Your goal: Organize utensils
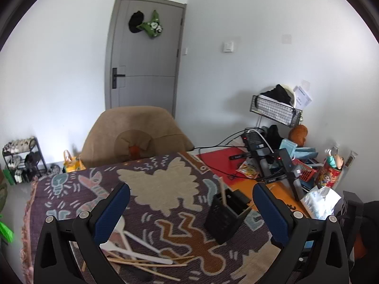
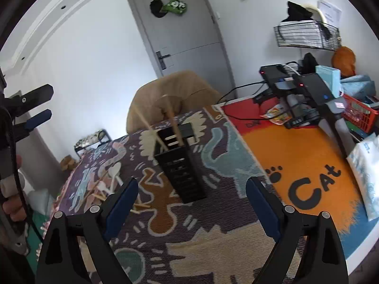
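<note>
A black slotted utensil holder (image 1: 225,215) stands on the patterned cloth, with wooden chopsticks (image 1: 222,193) sticking out of it. It also shows in the right wrist view (image 2: 182,165), where two chopsticks (image 2: 174,125) lean in it. A loose pile of white plastic spoons (image 1: 123,239) and wooden chopsticks (image 1: 151,264) lies on the cloth by my left finger. The pile shows in the right wrist view (image 2: 106,184) too. My left gripper (image 1: 190,203) is open and empty above the cloth. My right gripper (image 2: 191,194) is open and empty, just short of the holder.
A tan chair (image 1: 135,135) stands behind the table. Cables, black devices (image 1: 267,158), a red basket (image 2: 360,113) and a plastic bag (image 2: 367,165) crowd the right side of the table on the orange cat mat (image 2: 296,156). The left gripper shows at the right wrist view's left edge (image 2: 35,108).
</note>
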The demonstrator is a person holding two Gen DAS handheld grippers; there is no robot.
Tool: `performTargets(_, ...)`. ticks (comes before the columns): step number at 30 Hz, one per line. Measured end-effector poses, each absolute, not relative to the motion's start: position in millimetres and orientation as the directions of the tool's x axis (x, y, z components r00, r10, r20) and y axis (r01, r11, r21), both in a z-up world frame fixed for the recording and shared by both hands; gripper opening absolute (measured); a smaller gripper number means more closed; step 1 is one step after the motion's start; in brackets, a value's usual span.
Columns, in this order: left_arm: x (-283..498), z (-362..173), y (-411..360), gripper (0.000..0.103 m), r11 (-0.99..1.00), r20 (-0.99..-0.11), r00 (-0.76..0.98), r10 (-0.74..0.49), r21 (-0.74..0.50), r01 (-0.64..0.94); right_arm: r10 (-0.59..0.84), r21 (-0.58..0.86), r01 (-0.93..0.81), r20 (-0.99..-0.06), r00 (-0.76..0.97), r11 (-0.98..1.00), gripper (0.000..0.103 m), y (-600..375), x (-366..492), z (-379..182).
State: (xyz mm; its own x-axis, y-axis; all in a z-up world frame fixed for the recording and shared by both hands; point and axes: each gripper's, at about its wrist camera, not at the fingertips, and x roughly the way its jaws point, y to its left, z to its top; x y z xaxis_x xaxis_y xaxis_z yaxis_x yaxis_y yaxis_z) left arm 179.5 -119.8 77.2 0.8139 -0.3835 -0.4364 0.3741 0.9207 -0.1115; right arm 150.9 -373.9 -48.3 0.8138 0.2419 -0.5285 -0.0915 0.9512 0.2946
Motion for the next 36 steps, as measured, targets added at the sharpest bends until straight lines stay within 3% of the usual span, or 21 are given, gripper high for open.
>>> performTargets(13, 167.4, 29.0, -37.2, 0.102, 0.95, -0.491, 0.813, -0.313, -0.177, 0.259, 0.354, 0.3, -0.222, -0.521, 0.777, 0.928, 0.092, -333.1, 150.2, -54.0)
performTargets(19, 174.1, 0.6, -0.5, 0.079, 0.956, -0.543, 0.792, -0.279, -0.232, 0.178, 0.388, 0.287, -0.271, -0.531, 0.754, 0.919, 0.09, -312.0, 153.0, -58.7)
performTargets(26, 182.5, -39.3, 37.3, 0.055, 0.963, -0.623, 0.746, -0.233, -0.253, 0.089, 0.416, 0.272, -0.315, -0.57, 0.709, 0.909, 0.074, -288.3, 161.9, -69.8)
performTargets(29, 186.8, -57.8, 49.5, 0.045, 0.963, -0.654, 0.723, -0.224, -0.261, 0.062, 0.42, 0.267, -0.324, -0.584, 0.695, 0.908, 0.072, -278.6, 167.2, -74.6)
performTargets(34, 196.7, -89.4, 58.4, 0.041, 0.973, -0.706, 0.681, -0.194, -0.226, 0.043, 0.424, 0.258, -0.338, -0.603, 0.676, 0.905, 0.072, -265.7, 174.1, -81.2)
performTargets(36, 202.3, -100.4, 58.0, 0.034, 0.98, -0.735, 0.657, -0.168, -0.196, 0.032, 0.425, 0.256, -0.342, -0.61, 0.669, 0.904, 0.072, -261.2, 177.6, -84.0)
